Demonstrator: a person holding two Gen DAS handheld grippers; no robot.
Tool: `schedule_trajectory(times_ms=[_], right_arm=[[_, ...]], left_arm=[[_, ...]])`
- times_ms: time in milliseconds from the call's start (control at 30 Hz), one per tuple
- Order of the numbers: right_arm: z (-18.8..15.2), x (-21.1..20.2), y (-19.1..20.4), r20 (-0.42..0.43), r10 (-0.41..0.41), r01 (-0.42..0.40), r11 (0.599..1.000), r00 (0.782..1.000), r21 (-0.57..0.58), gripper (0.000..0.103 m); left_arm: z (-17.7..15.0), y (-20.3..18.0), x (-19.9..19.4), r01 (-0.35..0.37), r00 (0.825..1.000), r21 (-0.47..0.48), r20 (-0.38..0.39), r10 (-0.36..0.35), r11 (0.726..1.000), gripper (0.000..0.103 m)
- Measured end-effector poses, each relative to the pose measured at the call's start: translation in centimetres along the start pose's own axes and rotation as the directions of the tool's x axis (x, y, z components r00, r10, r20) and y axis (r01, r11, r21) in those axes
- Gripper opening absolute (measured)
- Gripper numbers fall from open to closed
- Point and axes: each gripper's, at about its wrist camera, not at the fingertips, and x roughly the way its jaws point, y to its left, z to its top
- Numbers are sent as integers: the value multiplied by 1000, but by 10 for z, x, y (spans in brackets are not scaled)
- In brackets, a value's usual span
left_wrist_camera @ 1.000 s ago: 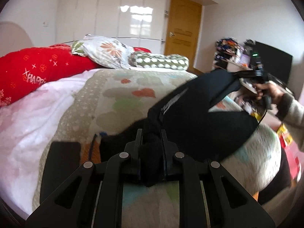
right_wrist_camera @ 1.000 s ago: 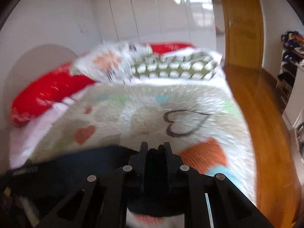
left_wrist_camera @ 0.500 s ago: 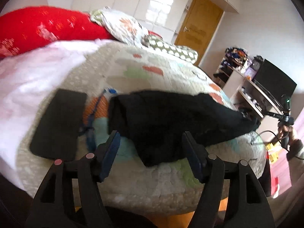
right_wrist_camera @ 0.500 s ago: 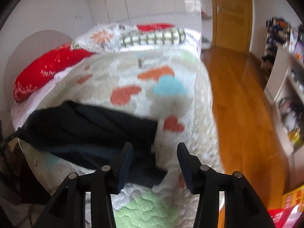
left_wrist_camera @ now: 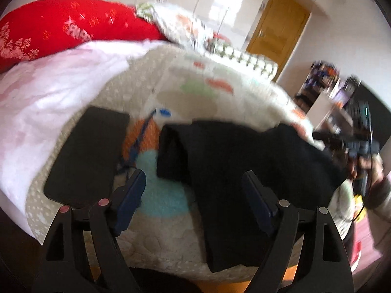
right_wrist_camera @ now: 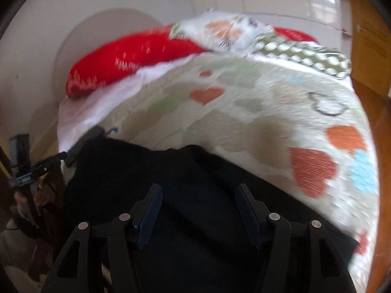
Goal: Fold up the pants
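The black pants (left_wrist_camera: 244, 166) lie folded across the near edge of the heart-print quilt (left_wrist_camera: 220, 92), one end hanging over the bed's front. My left gripper (left_wrist_camera: 193, 190) is open and empty just in front of the pants' left part. My right gripper (right_wrist_camera: 198, 207) is open and empty, low over the pants (right_wrist_camera: 171, 183). The right gripper also shows at the far right of the left wrist view (left_wrist_camera: 354, 141), held in a hand. The left gripper shows at the left edge of the right wrist view (right_wrist_camera: 31, 168).
A flat black rectangular object (left_wrist_camera: 88, 153) lies on the quilt left of the pants, with a blue cord (left_wrist_camera: 144, 131) beside it. A red pillow (left_wrist_camera: 61, 29) and patterned pillows (right_wrist_camera: 227, 31) sit at the bed's head. Shelves (left_wrist_camera: 330, 97) and a wooden door (left_wrist_camera: 278, 31) stand right.
Both grippers were shut on the pants a second ago, holding them lifted. They have let go; the pants now lie on the quilt. Both grippers stand open near the pants.
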Motion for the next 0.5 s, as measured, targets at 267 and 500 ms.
schedule_trajectory(times_ms=[267, 500], right_arm=[[7, 47, 8, -65, 65, -66, 998, 996, -18, 11], [24, 23, 7, 60, 69, -67, 997, 996, -28, 2]], left_arm=[[-22, -39, 32, 100, 987, 147, -141, -79, 984, 69], [19, -53, 21, 142, 985, 214, -129, -116, 966, 15]])
